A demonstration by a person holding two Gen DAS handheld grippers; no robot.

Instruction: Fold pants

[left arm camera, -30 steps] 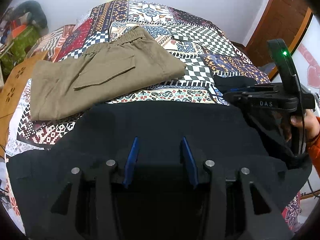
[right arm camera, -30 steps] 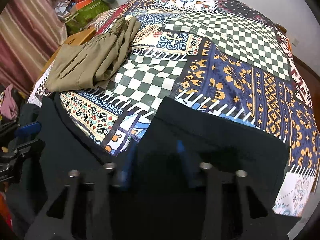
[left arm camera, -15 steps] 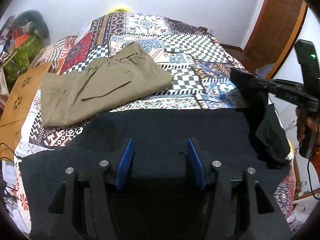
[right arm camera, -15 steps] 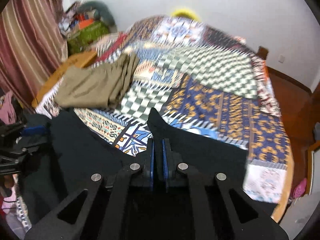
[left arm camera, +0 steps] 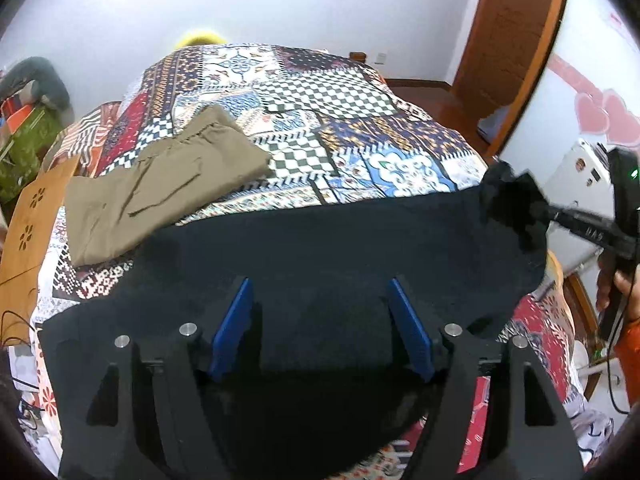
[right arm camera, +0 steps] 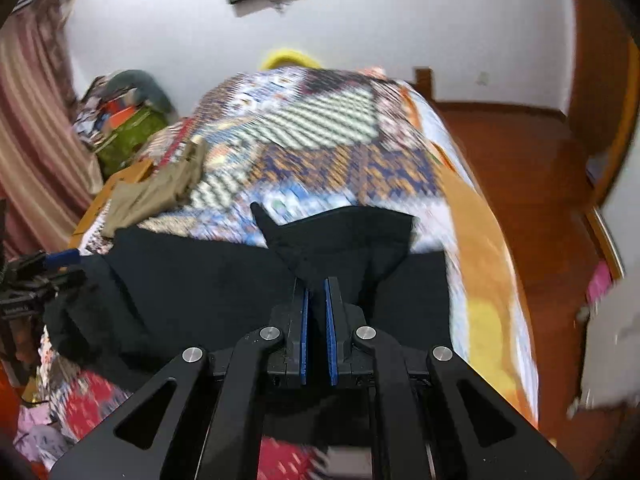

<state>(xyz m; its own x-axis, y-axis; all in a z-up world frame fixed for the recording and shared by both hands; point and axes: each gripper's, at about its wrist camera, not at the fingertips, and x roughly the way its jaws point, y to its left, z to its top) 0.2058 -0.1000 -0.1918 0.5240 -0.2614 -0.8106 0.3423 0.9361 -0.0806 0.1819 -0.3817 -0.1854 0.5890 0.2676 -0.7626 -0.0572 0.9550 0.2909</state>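
The black pants (left arm camera: 320, 256) hang stretched over the near edge of the patchwork bed (left arm camera: 360, 152). My left gripper (left arm camera: 322, 300) is open, its blue pads (left arm camera: 234, 320) wide apart over the black cloth, holding nothing. My right gripper (right arm camera: 315, 286) is shut on an edge of the black pants (right arm camera: 340, 236) and holds it lifted; it shows at the right of the left wrist view (left arm camera: 516, 208), with cloth bunched in it. The right wrist view is blurred.
Folded olive pants (left arm camera: 160, 188) lie on the bed's left side. A wooden board (left arm camera: 28, 224) and piled bags (left arm camera: 24, 136) stand at the left. A wooden door (left arm camera: 512, 32) and floor are at the right. A white appliance (left arm camera: 576, 172) is near my right hand.
My right gripper shut on the black pants' edge and lifted it up and back. The left gripper opened wider and rose with the view tilting up.
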